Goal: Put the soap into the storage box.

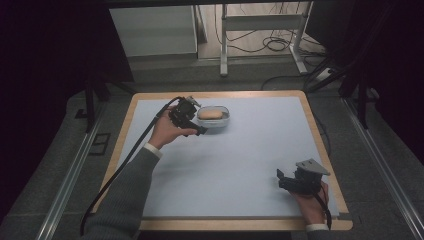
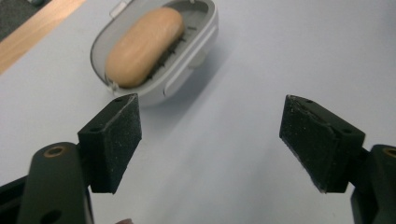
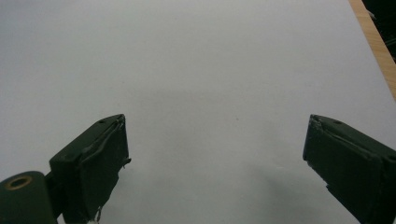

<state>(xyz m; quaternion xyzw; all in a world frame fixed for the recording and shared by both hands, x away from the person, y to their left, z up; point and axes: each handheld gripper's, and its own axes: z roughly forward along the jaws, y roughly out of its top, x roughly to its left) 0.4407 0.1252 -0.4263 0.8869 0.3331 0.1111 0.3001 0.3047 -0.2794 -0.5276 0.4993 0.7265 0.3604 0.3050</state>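
Soap (image 2: 144, 47) in its dish (image 2: 196, 44) — just beyond the left tongs (image 2: 211, 122), spread wide, gripping nothing.

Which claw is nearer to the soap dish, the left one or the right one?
Left. The left claw is open just beside the soap dish; the right claw rests far away near the table's front right corner.

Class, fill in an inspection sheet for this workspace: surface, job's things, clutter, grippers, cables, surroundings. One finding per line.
Surface: pale sheet on a wood-edged table.
Job's things: tan soap bar lying in a grey dish.
Clutter: nothing seen.
Grippers: left gripper open beside the dish, nothing between its jaws; right gripper open over bare sheet.
Cables: black cable trailing from the left gripper.
Surroundings: dark room, a metal frame and loose floor wires beyond the table.
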